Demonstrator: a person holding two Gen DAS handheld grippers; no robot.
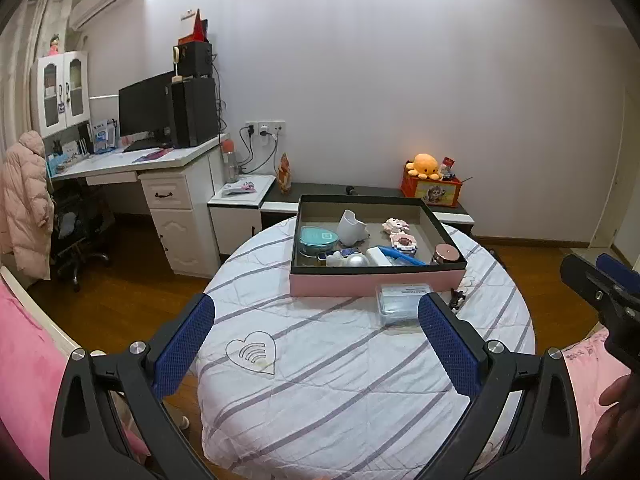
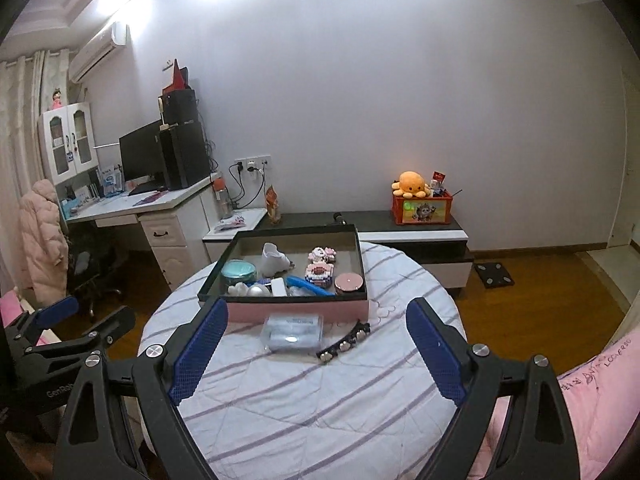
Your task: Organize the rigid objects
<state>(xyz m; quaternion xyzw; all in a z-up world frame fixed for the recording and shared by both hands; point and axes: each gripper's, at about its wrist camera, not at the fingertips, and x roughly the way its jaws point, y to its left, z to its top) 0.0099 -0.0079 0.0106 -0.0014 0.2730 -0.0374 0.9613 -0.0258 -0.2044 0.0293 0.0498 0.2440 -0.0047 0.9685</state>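
Observation:
A pink box with a dark inside stands on the round striped table. It holds a teal tin, a white cup, a rose-gold round tin, a blue tube and several small toys. In front of the box lie a clear plastic case and a black hair clip with metal studs. My left gripper hangs open over the table's near half. My right gripper is open too, empty, short of the case and clip.
A white desk with a monitor stands at the left, with a pink coat on a chair. A low dark cabinet behind the table carries an orange toy crate. Pink bedding lies at the right, wood floor around.

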